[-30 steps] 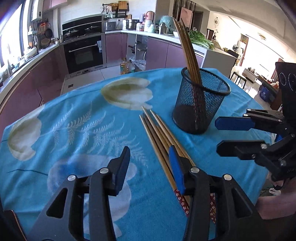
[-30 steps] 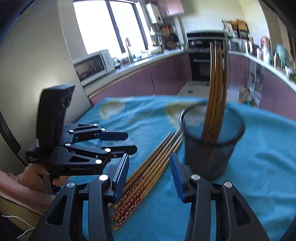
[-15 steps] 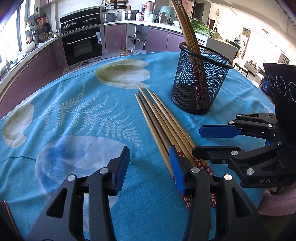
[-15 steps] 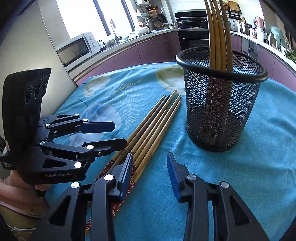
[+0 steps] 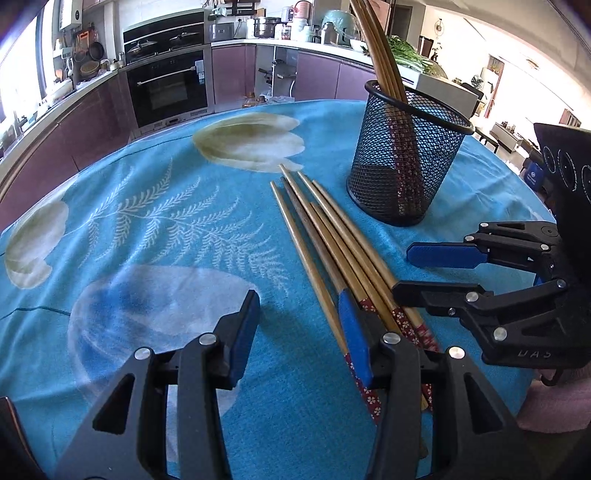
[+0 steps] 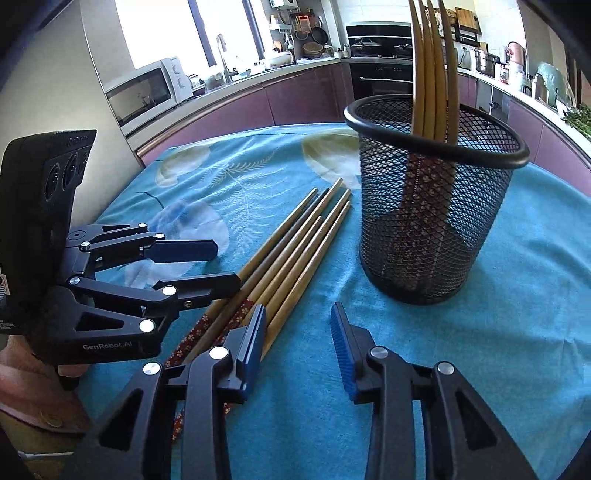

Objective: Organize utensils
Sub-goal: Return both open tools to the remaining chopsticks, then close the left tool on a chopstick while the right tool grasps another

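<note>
A blue tablecloth [image 5: 155, 206] printed with pale tulips and fern fronds covers the table, a kitchen curving behind it. Purple cabinets [image 5: 92, 122] flank a black built-in oven [image 5: 168, 86] — pots line the counter above. A white microwave [image 6: 147, 90] sits beneath a bright window [image 6: 162, 29]

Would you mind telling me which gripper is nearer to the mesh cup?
Right. The right gripper sits just short of the mesh cup; the left gripper is farther off, across the loose chopsticks.
</note>
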The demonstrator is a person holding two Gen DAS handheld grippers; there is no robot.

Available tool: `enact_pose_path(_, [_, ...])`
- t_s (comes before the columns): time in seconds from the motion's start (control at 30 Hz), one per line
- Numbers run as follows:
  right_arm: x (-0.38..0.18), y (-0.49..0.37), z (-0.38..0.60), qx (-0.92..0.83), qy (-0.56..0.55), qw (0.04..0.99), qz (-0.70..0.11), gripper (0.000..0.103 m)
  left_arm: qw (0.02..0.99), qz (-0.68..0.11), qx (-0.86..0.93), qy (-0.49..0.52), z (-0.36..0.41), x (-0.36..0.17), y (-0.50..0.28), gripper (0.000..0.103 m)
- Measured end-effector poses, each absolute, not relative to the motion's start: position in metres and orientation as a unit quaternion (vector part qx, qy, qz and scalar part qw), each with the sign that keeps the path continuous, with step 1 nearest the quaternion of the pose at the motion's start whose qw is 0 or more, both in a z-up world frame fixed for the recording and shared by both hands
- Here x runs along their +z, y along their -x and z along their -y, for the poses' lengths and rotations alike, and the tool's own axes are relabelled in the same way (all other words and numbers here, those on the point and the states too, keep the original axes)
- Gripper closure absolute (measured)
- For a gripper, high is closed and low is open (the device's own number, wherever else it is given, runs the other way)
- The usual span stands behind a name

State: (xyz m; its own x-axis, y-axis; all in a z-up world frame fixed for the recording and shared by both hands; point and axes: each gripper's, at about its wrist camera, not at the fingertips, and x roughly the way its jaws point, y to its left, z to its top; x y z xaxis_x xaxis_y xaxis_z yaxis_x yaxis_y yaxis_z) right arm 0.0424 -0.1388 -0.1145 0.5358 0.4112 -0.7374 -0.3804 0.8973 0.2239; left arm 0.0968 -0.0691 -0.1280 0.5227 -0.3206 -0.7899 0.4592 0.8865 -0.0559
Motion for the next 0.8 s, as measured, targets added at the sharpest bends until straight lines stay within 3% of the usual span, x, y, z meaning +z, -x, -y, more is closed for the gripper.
enact_pose_path(0.37, [-0.115, -0.051, 0.130, 0.211, -0.008, 0.880, -0.425, 0.072, 0.870, -0.438, -0.215, -0.077, 0.069, -0.129, -0.104, 0.065])
enact_pose_path(0.6, [-0.115, -0.061, 0.126, 0.206, -0.014, 0.881, -0.426, 0.074, 0.869, -0.440, -0.215, -0.071, 0.073, -0.129, -0.112, 0.077])
enact_pose_path(0.73, [-0.116, -0.062, 0.127, 0.213, -0.027, 0.878, -0.428, 0.080, 0.867, -0.442, -0.221, -0.060, 0.073, -0.129, -0.112, 0.090])
enact_pose_path(0.8, [-0.117, -0.063, 0.130, 0.215, -0.037, 0.876, -0.430, 0.091, 0.868, -0.442, -0.219, -0.054, 0.072, -0.130, -0.111, 0.092])
